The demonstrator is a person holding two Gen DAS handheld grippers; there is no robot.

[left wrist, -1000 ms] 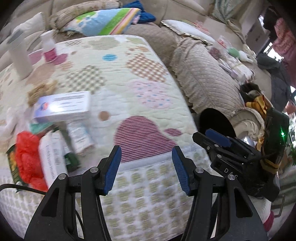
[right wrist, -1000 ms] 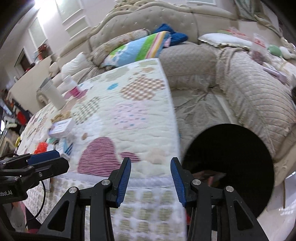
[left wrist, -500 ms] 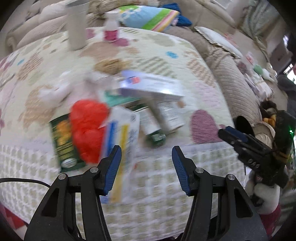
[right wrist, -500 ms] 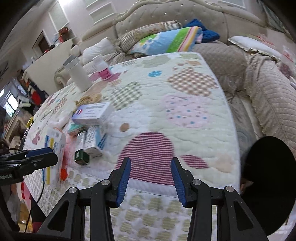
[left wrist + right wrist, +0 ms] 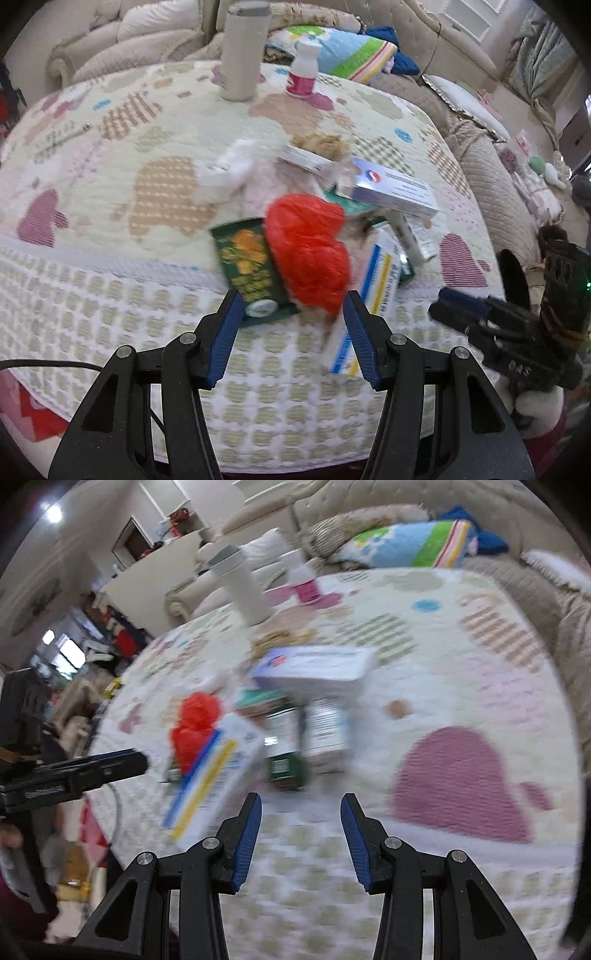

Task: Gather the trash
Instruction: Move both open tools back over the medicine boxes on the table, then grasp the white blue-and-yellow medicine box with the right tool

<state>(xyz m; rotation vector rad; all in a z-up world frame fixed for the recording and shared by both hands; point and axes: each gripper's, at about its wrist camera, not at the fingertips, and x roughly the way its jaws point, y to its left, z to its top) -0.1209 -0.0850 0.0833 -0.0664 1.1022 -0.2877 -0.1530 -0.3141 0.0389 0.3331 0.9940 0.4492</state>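
A heap of trash lies on the quilted table: a crumpled red plastic bag, a green packet, a white box with blue and yellow stripes, a long white and purple box, small cartons and crumpled white tissue. My left gripper stands open just short of the red bag and green packet, nothing between its fingers. My right gripper is open and empty near the table's front edge, before a dark green carton. The striped box lies to its left, the red bag behind that.
A tall beige flask and a small white bottle with a pink label stand at the table's far side. Sofas with cushions and a colourful pillow ring the table. A black round bin opening shows at the right.
Both views have swung left, from the table's right end and the black bin to the trash heap. The heap now sits straight ahead of both grippers. The jaws kept their width.
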